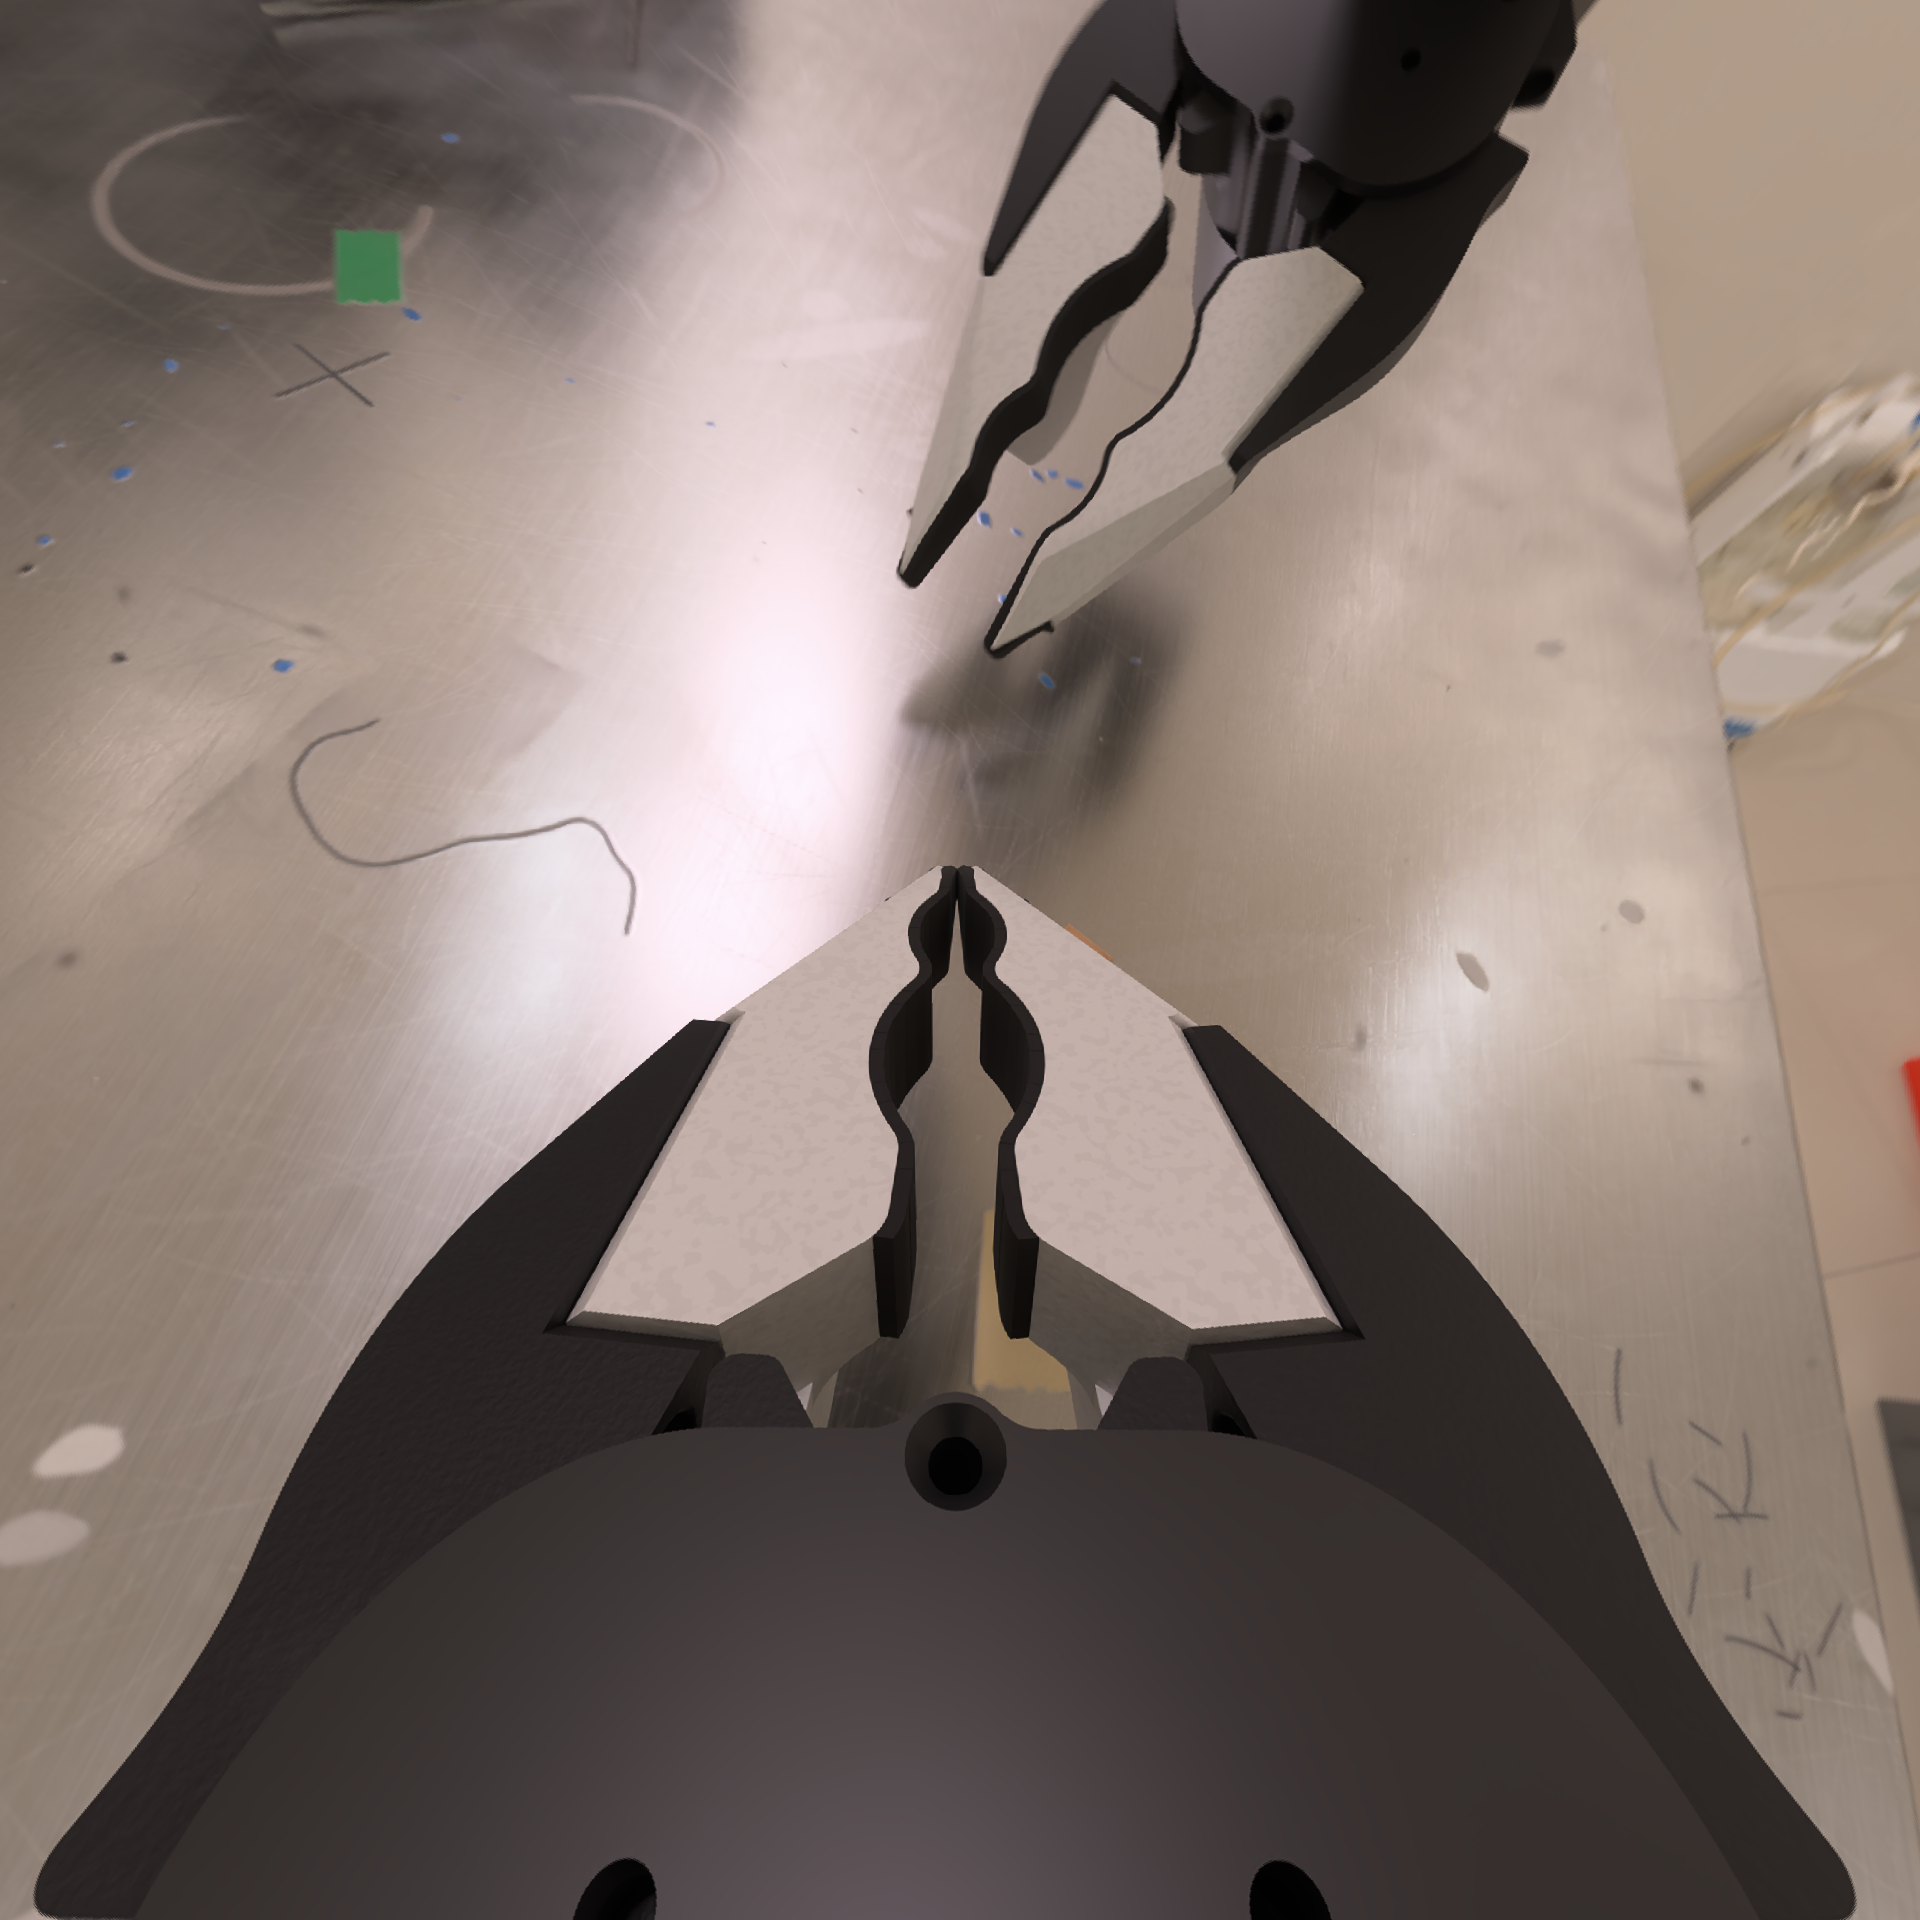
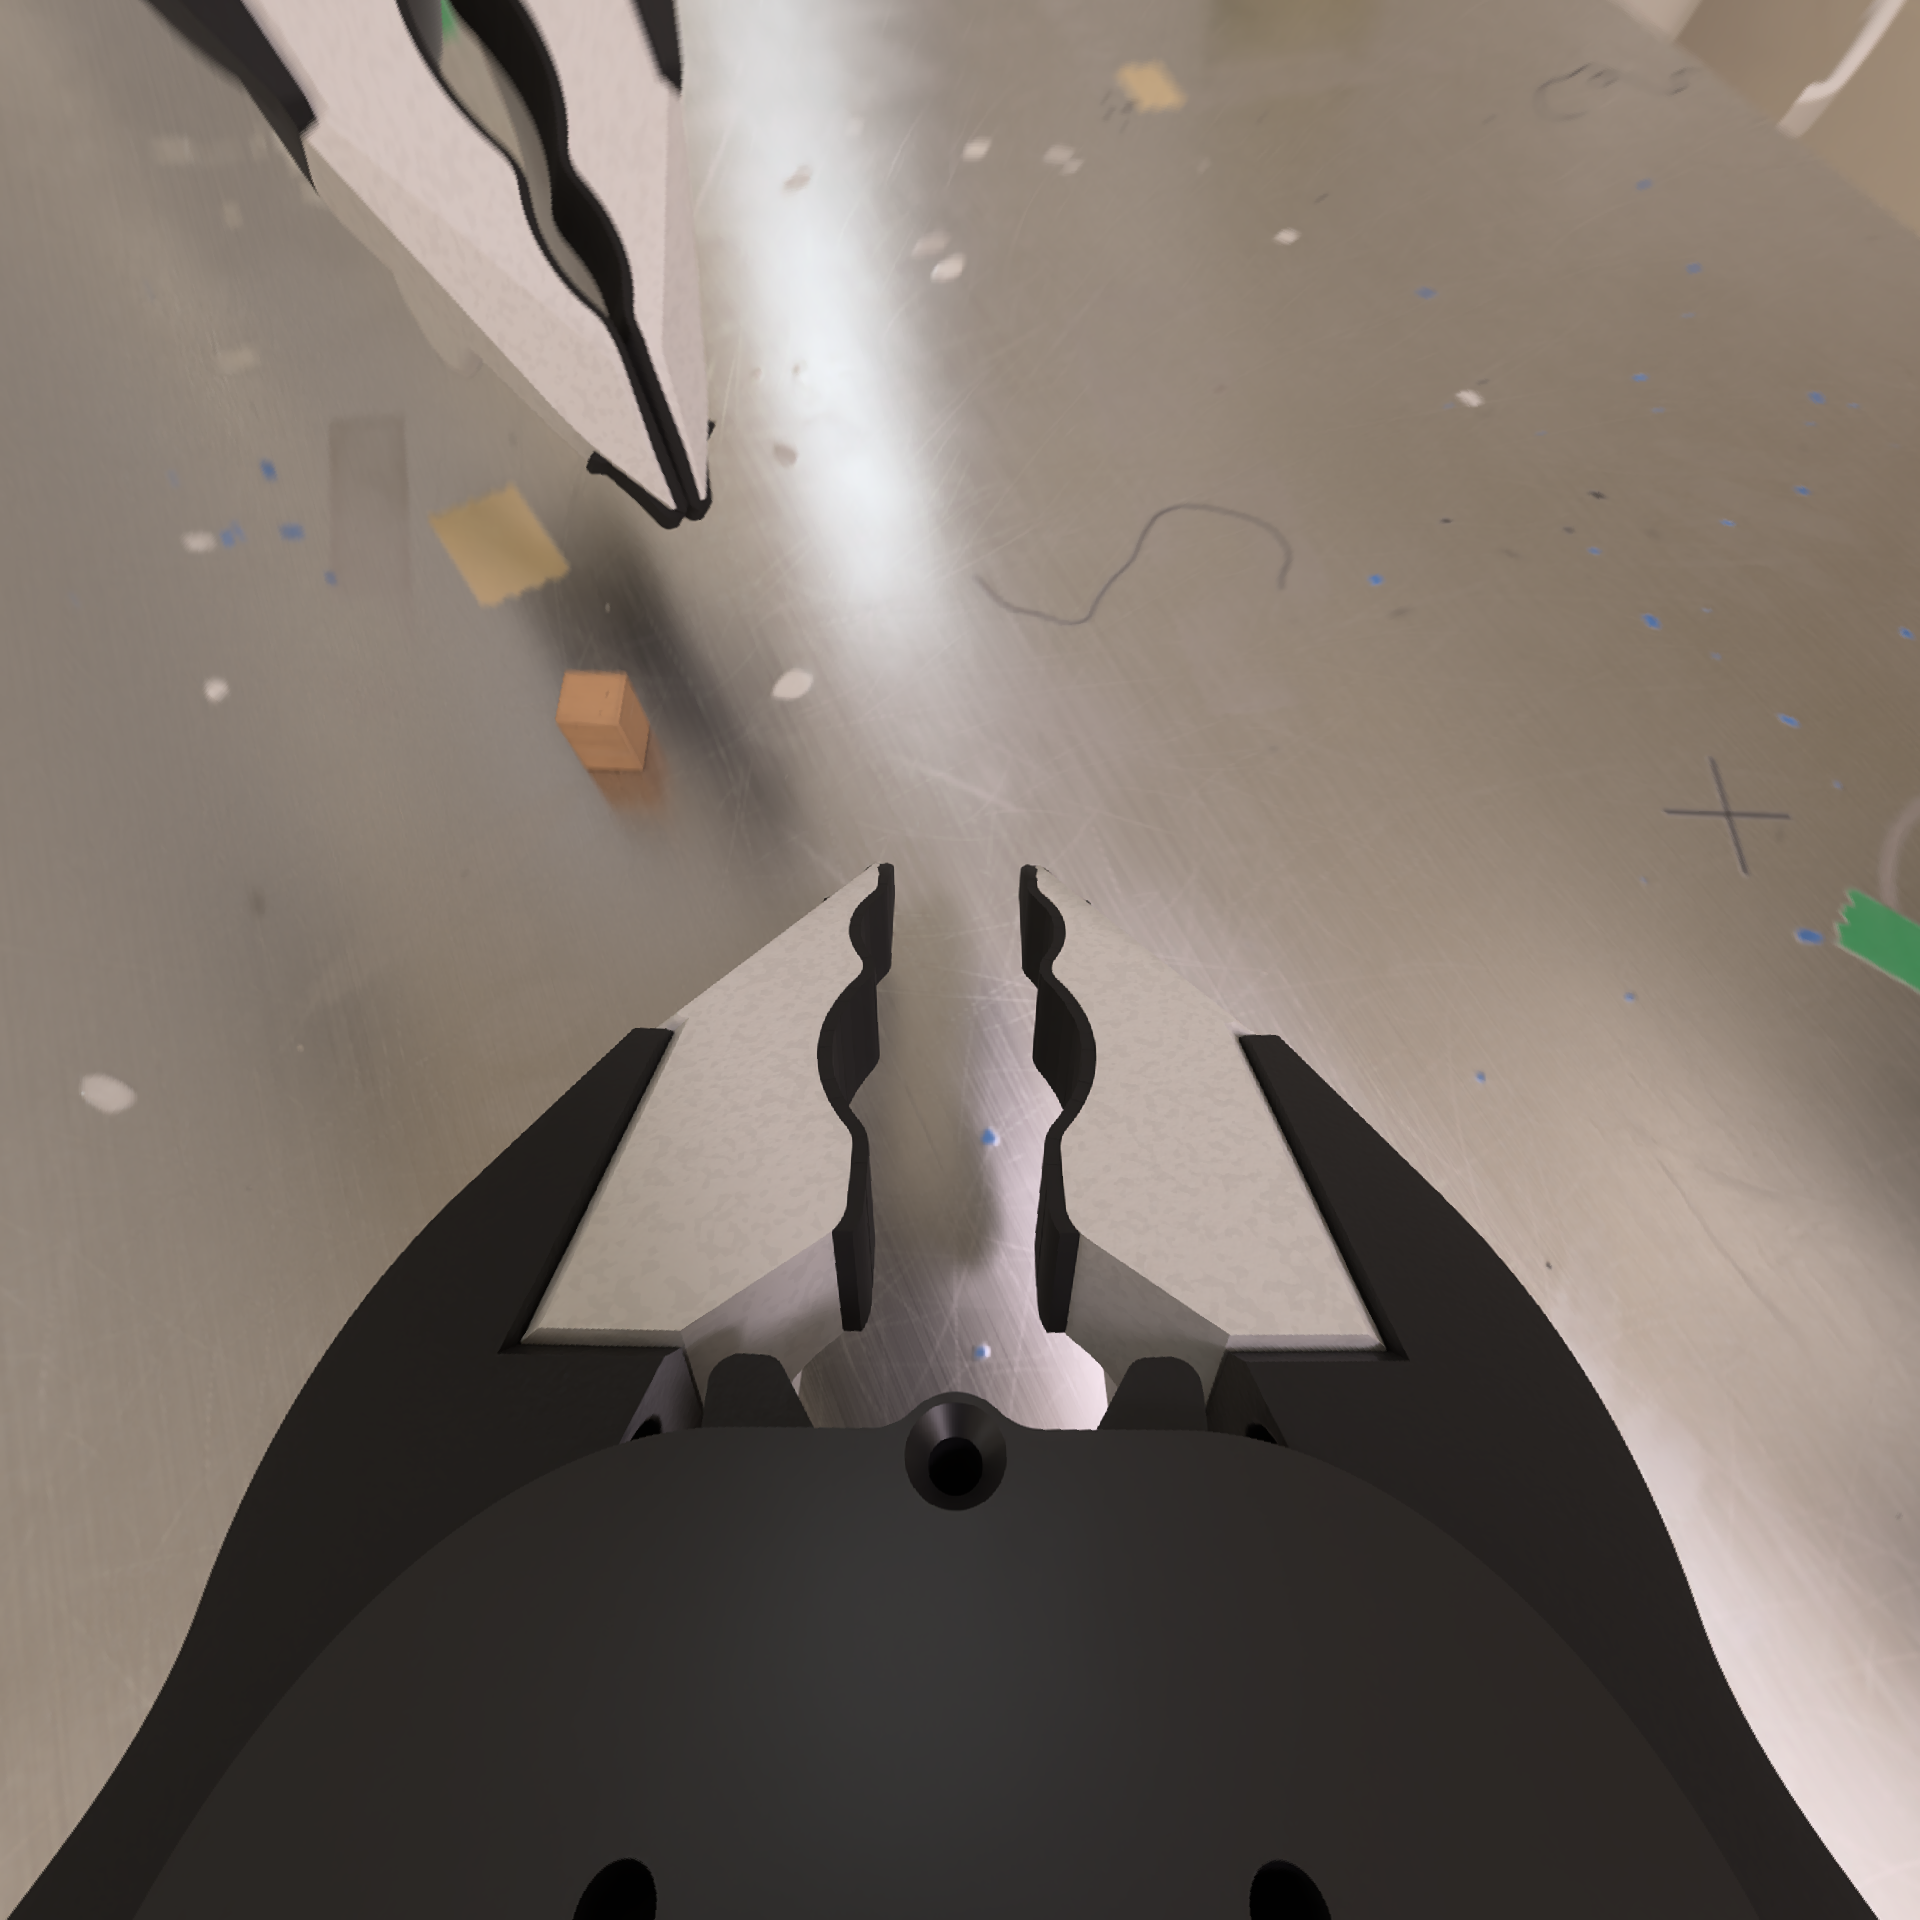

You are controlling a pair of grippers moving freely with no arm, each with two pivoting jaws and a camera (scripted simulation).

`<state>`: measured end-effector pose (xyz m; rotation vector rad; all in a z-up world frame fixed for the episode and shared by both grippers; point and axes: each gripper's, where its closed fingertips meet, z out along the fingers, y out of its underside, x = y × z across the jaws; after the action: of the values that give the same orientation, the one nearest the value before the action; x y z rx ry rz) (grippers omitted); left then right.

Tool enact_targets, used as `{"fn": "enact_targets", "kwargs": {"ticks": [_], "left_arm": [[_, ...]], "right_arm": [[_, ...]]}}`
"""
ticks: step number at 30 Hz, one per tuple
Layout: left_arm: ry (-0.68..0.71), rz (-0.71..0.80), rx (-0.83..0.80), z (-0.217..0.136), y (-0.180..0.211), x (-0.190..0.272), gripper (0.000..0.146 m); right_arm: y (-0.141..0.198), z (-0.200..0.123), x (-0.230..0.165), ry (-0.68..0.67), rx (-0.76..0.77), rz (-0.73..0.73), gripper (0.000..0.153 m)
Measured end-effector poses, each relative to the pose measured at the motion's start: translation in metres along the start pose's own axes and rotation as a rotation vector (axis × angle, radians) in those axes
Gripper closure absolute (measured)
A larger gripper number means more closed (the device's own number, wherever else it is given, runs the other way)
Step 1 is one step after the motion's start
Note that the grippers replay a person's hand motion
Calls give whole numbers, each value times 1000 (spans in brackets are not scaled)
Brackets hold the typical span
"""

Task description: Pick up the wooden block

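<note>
The wooden block (image 2: 603, 727) is a small orange-brown cube standing on the scratched metal table (image 2: 1351, 1039). It lies ahead of and to the left of my right gripper (image 2: 956, 871), which is open and empty, apart from the block. My left gripper (image 2: 681, 509) is shut on nothing and hovers beyond the block. In the left wrist view my left gripper (image 1: 956, 871) is shut, and only an orange sliver of the block (image 1: 1086, 940) shows beside its right finger. My right gripper (image 1: 961, 613) shows open ahead of it.
A tan tape patch (image 2: 499, 556) lies just beyond the block, and another (image 2: 1148, 85) lies far off. Green tape (image 1: 367, 267), a drawn cross (image 1: 332, 374) and a thin dark squiggle (image 1: 457, 831) mark the table. The table's right edge (image 1: 1714, 727) borders clutter with cables (image 1: 1818, 540).
</note>
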<state>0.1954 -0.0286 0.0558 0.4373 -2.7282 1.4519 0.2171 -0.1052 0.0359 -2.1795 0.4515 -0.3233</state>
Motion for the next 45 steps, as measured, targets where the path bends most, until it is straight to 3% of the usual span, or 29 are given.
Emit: {"fn": "enact_targets", "kwargs": {"ticks": [6, 13, 22, 29, 33, 45], "left_arm": [[2, -79, 25, -13, 8, -12, 146], [10, -88, -157, 1, 51, 9, 146], [49, -100, -171, 4, 59, 21, 142], [69, -103, -153, 7, 58, 24, 142], [75, -108, -147, 9, 57, 25, 142], [90, -127, -138, 10, 55, 25, 146]], "right_arm": [[-17, -10, -6, -62, 160, 122, 129], [-20, 15, -54, -62, 76, 143, 129], [-20, 44, -89, -148, 21, 284, 124], [-19, 50, -85, -120, 3, 235, 127], [-17, 53, -84, -138, -18, 212, 137], [-15, 52, -87, -160, -63, 51, 139]]}}
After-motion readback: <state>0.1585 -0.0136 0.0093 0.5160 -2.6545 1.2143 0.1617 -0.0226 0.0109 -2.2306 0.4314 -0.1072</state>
